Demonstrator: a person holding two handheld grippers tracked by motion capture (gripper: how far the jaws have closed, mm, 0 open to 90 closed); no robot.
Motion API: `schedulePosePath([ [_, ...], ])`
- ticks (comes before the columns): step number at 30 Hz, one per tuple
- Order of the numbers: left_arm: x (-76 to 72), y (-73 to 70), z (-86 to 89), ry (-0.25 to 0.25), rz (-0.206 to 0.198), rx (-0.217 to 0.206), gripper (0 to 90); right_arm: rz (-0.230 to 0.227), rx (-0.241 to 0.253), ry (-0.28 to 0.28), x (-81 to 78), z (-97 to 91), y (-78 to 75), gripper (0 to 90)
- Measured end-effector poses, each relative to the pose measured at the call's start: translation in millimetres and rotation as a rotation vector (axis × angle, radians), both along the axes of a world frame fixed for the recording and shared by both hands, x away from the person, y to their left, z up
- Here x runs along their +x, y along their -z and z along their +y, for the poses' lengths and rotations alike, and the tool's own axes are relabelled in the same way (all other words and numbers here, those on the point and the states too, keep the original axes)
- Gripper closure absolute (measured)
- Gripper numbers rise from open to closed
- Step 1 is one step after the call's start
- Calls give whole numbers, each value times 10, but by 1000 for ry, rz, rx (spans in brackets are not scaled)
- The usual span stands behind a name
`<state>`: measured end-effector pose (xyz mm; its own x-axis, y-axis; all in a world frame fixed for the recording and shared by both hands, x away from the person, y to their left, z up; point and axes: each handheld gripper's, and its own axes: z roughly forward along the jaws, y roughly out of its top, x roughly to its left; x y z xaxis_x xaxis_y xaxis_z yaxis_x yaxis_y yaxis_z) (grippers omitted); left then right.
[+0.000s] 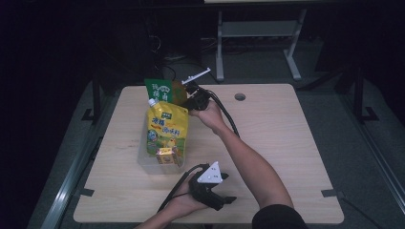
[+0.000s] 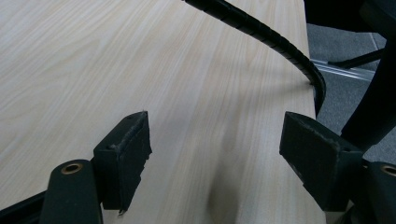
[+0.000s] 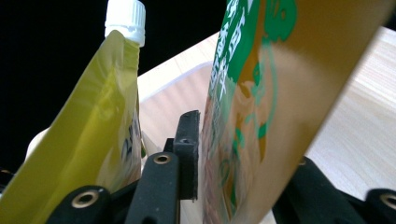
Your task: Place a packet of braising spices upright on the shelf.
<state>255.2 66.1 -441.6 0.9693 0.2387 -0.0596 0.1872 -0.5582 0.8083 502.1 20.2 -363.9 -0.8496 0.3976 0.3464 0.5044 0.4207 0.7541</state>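
Jaws of the right gripper point(image 3: 224, 186) stood partly open around a green-and-gold snack packet point(image 3: 261, 116), with no firm clamp visible. That packet stood at the far end of the clear plastic bin point(image 1: 148, 164), behind the yellow spouted pouch point(image 1: 166, 129) and a small yellow carton point(image 1: 165, 155). Jaws of the left gripper point(image 2: 215, 154) were wide and empty above the near table point(image 2: 93, 70). Judged progress: three items binned; release and withdrawal remained.
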Motion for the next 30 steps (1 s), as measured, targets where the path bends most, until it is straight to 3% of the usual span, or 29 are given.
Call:
schedulePosePath([
  [11,19,-6,31,-11,7,-8,240,14,-25,-12,-4,-171,-35,574],
  [15,26,1,35,-12,5,-6,240,32,5,-4,-5,-270,-31,537],
  [30,38,15,13,-6,14,-4,240,29,23,47,-137,-729,-72,468],
])
